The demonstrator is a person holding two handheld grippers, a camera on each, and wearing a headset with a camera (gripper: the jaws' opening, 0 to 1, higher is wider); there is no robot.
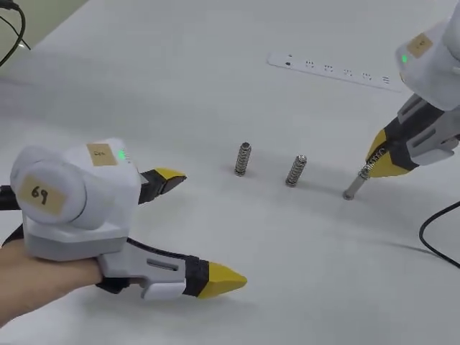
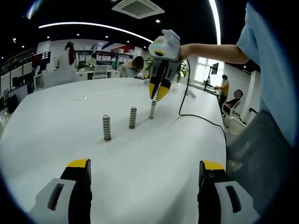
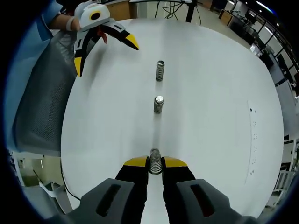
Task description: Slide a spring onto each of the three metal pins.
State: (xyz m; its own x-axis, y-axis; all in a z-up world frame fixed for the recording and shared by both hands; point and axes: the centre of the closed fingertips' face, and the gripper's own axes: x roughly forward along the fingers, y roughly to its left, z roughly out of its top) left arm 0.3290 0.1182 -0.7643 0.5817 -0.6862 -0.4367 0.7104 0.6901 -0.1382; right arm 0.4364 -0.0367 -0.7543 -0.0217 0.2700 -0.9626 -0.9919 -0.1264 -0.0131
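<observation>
Last step: right gripper (image 1: pixel 375 164) fingers clamp spring (image 3: pixel 155 162) onto third pin (image 1: pixel 353 188), mid-right; next likely a push along it; left gripper (image 1: pixel 210 226) fingers spread.

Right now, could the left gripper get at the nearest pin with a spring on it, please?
Probably yes: the left gripper is open, and only bare table lies between it and that pin.

The white surface (image 1: pixel 180 86) bears three pins in a row. The middle pin (image 1: pixel 295 171) stands sleeved in a coil. At its 9 o'clock stands the left pin (image 1: pixel 243 159), sleeved likewise. At its 4 o'clock the third pin (image 1: pixel 352 190) leans, a spring (image 1: pixel 368 169) on its upper end. A power strip (image 1: pixel 338 70) lies at 1 o'clock and a black cable (image 1: pixel 431 230) at 4 o'clock.
</observation>
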